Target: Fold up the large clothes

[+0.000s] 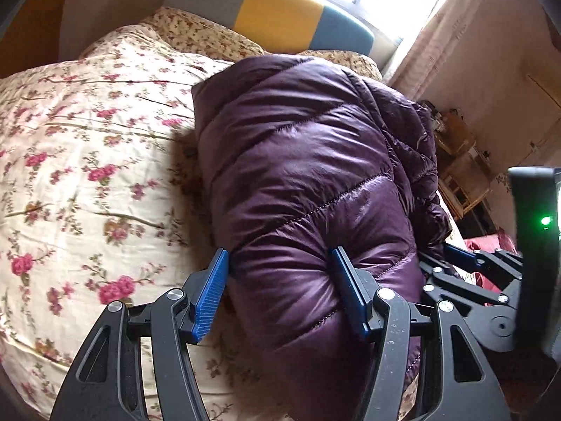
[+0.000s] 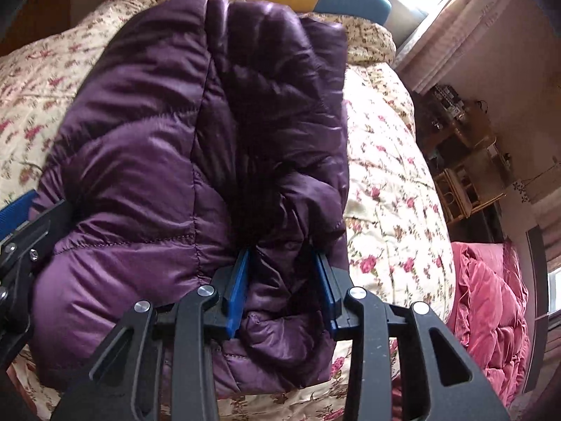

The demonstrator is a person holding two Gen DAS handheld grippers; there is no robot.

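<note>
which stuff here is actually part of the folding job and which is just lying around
Part of the job:
- purple puffer jacket, folded on the bed
- left gripper, jaws around the jacket's near edge
- right gripper, jaws around a bunched fold

Just lying about:
- floral bedspread
- striped headboard
- pink quilt
- cluttered shelves

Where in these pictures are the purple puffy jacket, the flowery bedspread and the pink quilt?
purple jacket (image 1: 298, 161): left wrist view, on its quilted top panel.
floral bedspread (image 1: 87, 147): left wrist view, bare patch left of the jacket.
pink quilt (image 2: 491, 298): right wrist view, its rumpled middle.
</note>
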